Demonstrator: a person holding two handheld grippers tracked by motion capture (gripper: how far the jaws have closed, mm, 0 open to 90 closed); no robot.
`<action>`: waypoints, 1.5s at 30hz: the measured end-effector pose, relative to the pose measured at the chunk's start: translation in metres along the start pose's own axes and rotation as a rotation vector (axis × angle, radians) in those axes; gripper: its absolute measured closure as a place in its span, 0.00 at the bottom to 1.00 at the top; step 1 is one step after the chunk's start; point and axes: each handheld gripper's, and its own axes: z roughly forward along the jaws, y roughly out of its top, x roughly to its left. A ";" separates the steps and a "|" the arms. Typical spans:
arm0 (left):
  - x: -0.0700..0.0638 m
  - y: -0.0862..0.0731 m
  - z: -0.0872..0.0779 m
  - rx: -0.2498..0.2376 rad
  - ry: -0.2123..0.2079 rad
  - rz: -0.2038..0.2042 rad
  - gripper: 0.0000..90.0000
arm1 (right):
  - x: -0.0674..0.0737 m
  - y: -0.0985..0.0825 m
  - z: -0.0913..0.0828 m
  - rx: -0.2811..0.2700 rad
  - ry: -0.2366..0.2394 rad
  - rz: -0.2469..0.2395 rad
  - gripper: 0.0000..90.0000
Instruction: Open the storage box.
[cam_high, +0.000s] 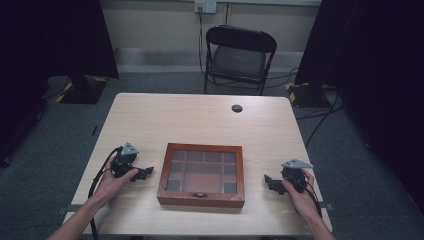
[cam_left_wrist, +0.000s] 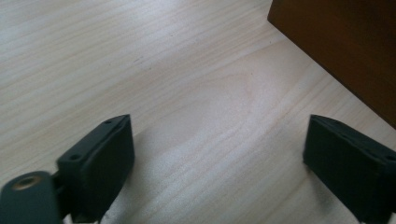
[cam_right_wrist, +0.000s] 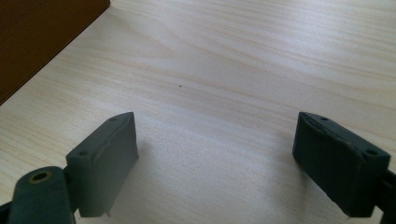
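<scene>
A brown wooden box (cam_high: 202, 175) with a glass lid over several compartments lies shut near the table's front edge, a small clasp at its front. My left gripper (cam_high: 147, 172) rests on the table to the box's left, jaws pointing at it, open and empty. In the left gripper view (cam_left_wrist: 219, 161) the jaws stand wide over bare wood, with the box's side (cam_left_wrist: 345, 46) at the upper right. My right gripper (cam_high: 267, 180) lies to the box's right, likewise open and empty (cam_right_wrist: 217, 156), with the box's side (cam_right_wrist: 42, 37) at the upper left.
The light wooden table (cam_high: 200, 120) has a round cable hole (cam_high: 237, 108) near its far edge. A black folding chair (cam_high: 239, 57) stands behind the table. Dark curtains hang at both sides, and cables run over the grey floor.
</scene>
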 end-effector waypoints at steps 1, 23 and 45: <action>0.000 0.000 0.000 0.000 0.000 0.000 0.16 | 0.000 0.000 0.000 0.000 0.000 0.000 0.15; -0.036 0.037 -0.044 -0.112 -0.168 -0.003 0.27 | 0.000 0.000 0.000 0.000 -0.001 -0.001 0.15; -0.080 0.059 -0.051 -0.146 -0.348 0.049 0.29 | 0.000 0.000 0.000 0.000 -0.001 0.000 0.15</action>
